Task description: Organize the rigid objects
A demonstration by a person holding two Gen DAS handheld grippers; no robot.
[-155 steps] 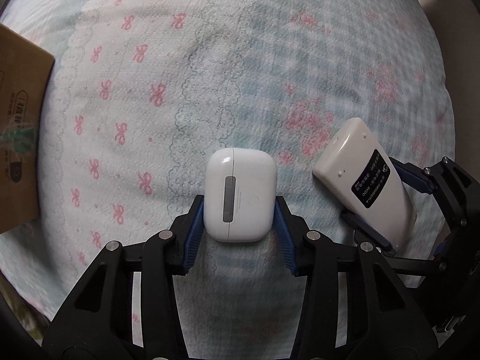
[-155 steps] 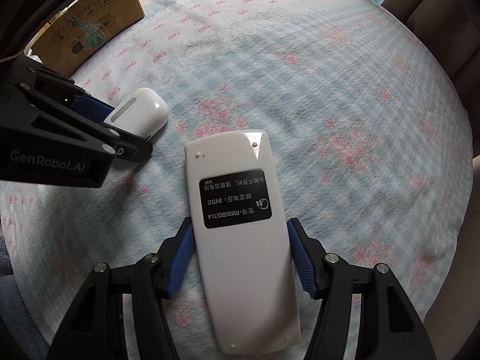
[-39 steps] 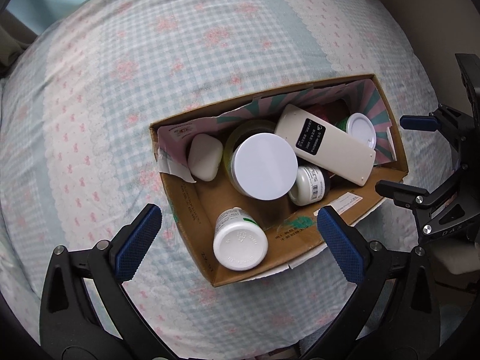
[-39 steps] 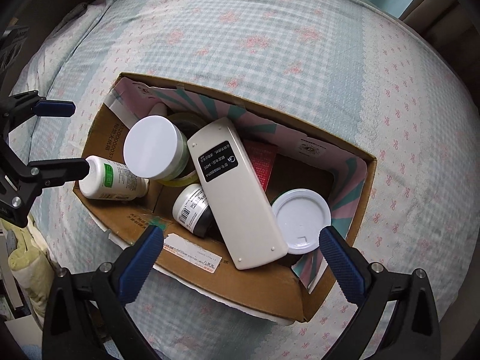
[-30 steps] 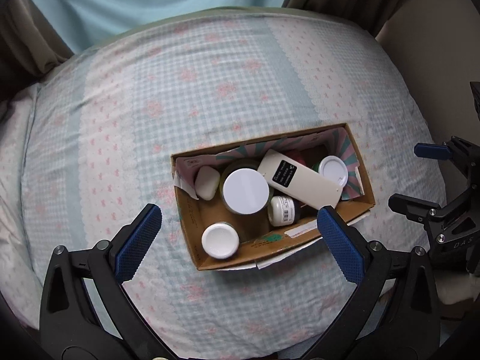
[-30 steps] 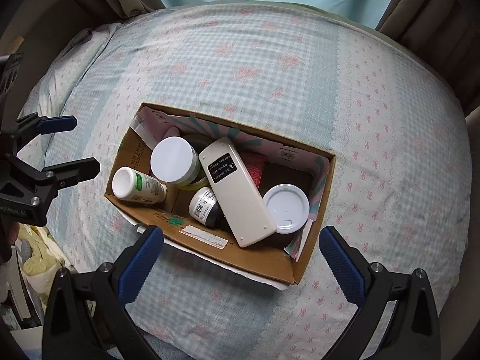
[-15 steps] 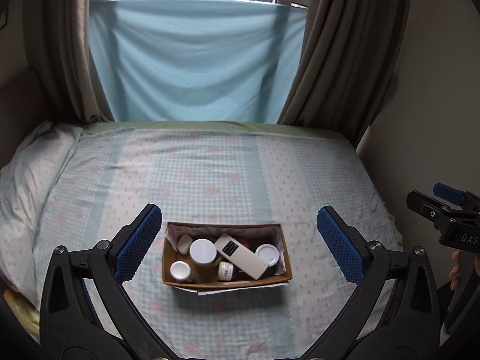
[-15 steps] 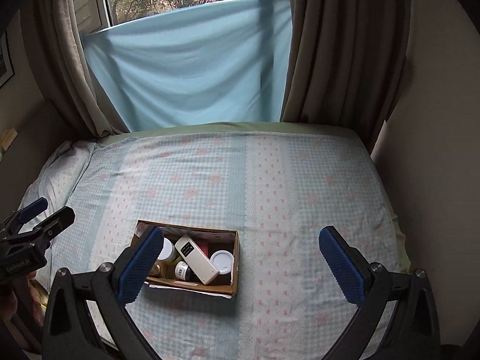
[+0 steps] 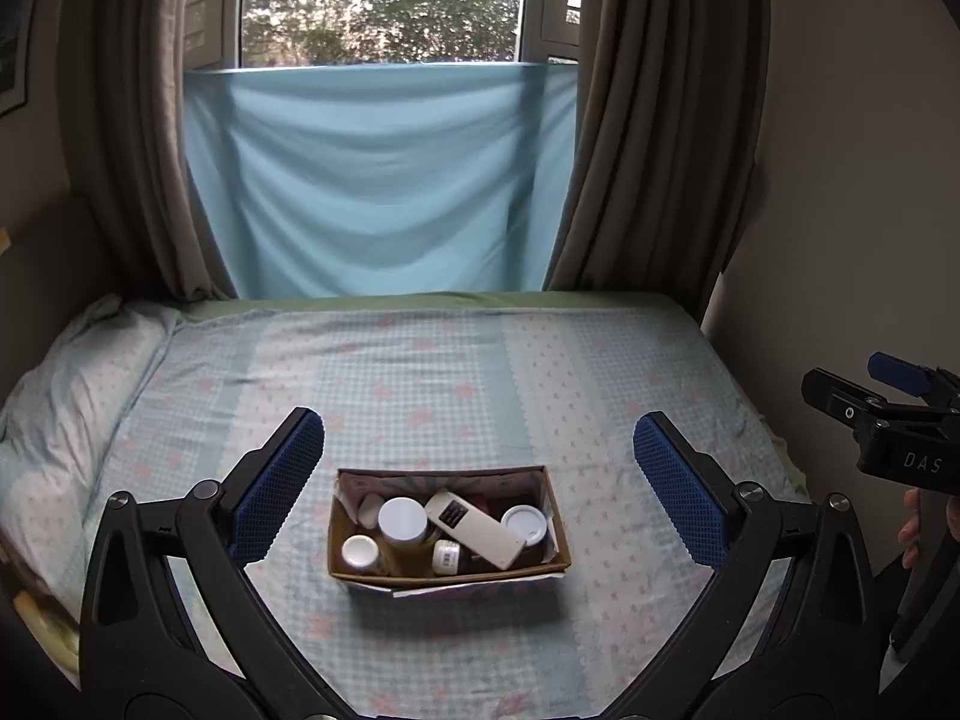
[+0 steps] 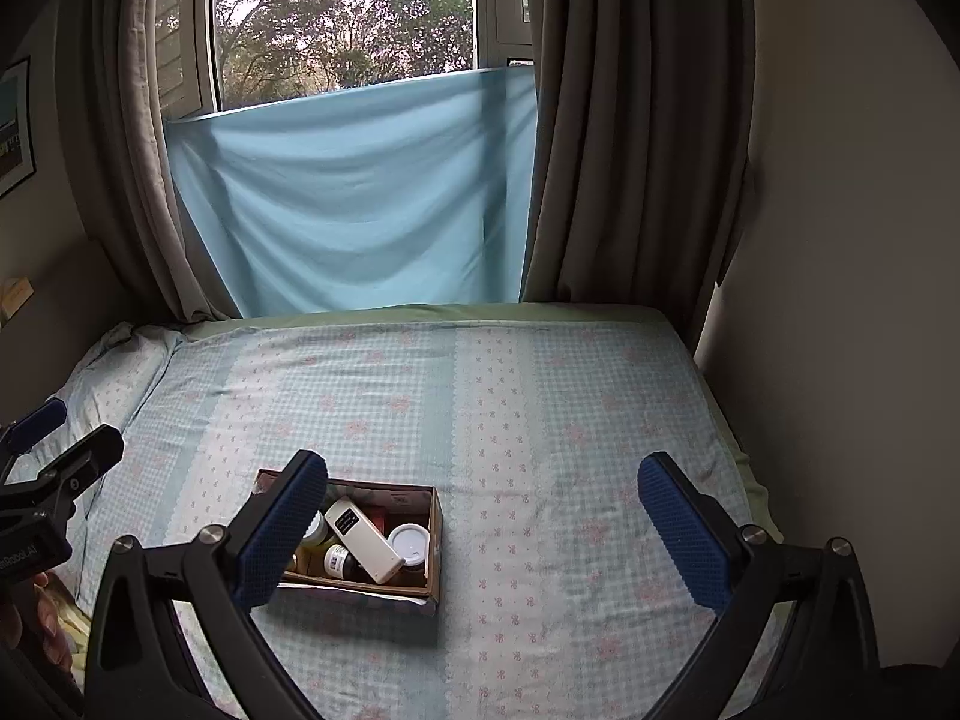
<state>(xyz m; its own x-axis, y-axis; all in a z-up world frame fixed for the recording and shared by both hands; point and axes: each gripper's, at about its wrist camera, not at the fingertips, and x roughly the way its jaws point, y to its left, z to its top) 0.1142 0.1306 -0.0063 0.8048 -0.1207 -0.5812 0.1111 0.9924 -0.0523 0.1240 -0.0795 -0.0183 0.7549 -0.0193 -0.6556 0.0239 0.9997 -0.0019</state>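
The bed (image 9: 456, 372) lies bare all around the cardboard box (image 9: 447, 570), which sits near its front edge. Inside the box, the white remote (image 9: 474, 521) leans across jars beside the earbud case (image 9: 369, 504). Above, the left gripper (image 9: 480, 483) and right gripper (image 10: 483, 531) both gape wide, holding nothing.

Change record: left gripper (image 9: 477, 483) and right gripper (image 10: 483, 525), formerly clamping earbud case (image 9: 369, 504) and remote (image 9: 474, 529), now empty, spread wide, withdrawn far behind cardboard box (image 9: 447, 567) containing both.
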